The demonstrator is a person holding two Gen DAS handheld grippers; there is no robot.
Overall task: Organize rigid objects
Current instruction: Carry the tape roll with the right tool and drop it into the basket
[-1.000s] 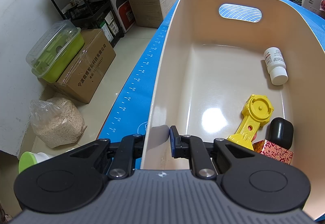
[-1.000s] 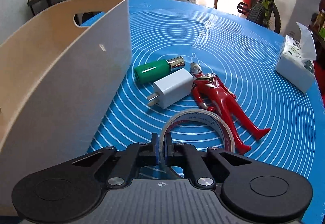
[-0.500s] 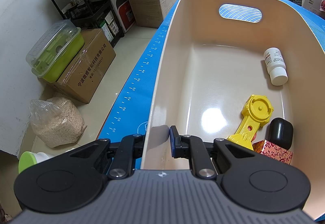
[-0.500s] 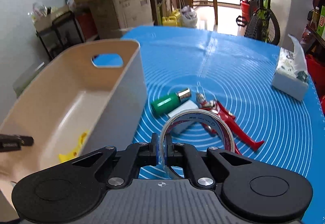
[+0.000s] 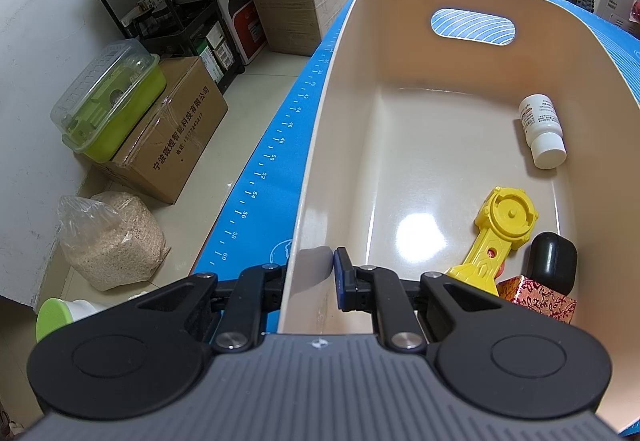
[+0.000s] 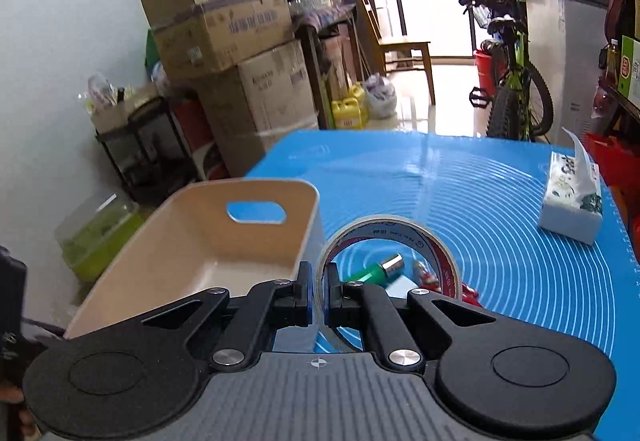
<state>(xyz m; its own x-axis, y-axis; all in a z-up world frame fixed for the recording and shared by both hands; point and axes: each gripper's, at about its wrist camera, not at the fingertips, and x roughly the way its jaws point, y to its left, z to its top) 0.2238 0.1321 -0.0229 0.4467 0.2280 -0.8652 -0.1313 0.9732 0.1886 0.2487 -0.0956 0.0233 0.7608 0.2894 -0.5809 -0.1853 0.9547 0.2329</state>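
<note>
Lifted well clear of the blue ring-patterned silicone mat (image 6: 500, 201), the right gripper (image 6: 318, 293) now carries the clear roll of packing tape with a red-printed core (image 6: 384, 241) above the spot where it lay a second ago, its tongs clamped on the roll's near wall. That roll stands on edge in the grip, its open centre facing the camera and its axis running along the gripper's pointing line. Through the hole show the green cylindrical bottle with a silver cap (image 6: 378, 272) and part of the red action figure (image 6: 466, 289), both lying on the mat below. A white tissue box (image 6: 570, 209) sits far right on the mat.

Left of the roll stands the cream plastic bin with an oval handle cutout (image 6: 248, 217), its long axis running away from the camera. The left gripper (image 5: 310, 273) has not shifted: its tongs are pinched on the bin's near rim, one finger outside, one inside. Inside lie a white pill bottle (image 5: 542, 129), a yellow plastic toy tool (image 5: 500, 233), a black rounded case (image 5: 554, 261) and a red patterned box (image 5: 536, 297), all crowded along the right wall.
</note>
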